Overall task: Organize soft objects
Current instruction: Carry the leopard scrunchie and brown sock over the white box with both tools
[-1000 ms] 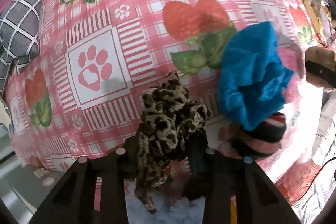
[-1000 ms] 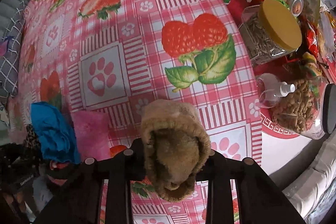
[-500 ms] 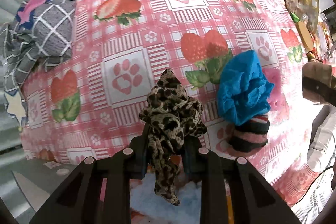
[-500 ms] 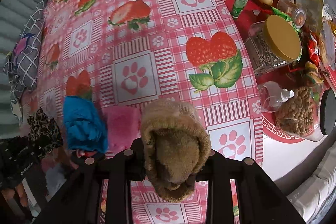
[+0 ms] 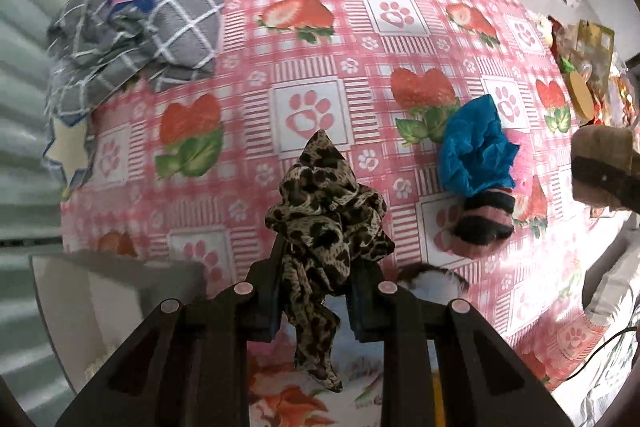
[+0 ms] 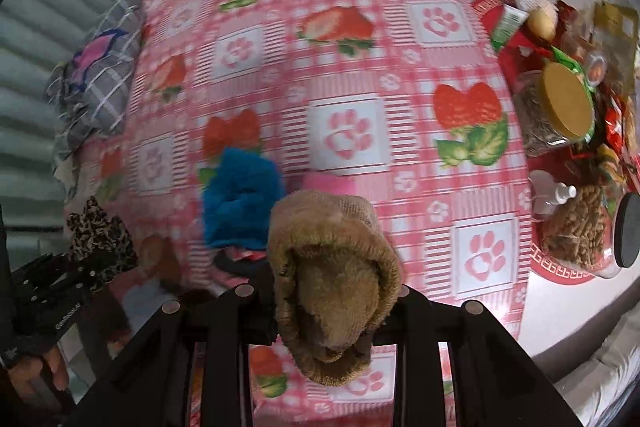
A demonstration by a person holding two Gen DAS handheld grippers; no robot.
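Centre of tablecloth (image 5: 312, 39) bare: open passage. Grey plaid bedding (image 5: 160, 23) heaped along left edge. Blue cloth (image 5: 472, 151) on pink cloth (image 5: 524, 163) and striped sock (image 5: 480, 227) near front. Jars (image 6: 556, 111) and snack packets (image 6: 612, 27) crowd right edge.

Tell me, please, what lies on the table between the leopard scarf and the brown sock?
In the left wrist view, a blue cloth and a striped sock lie between the scarf and the brown sock.
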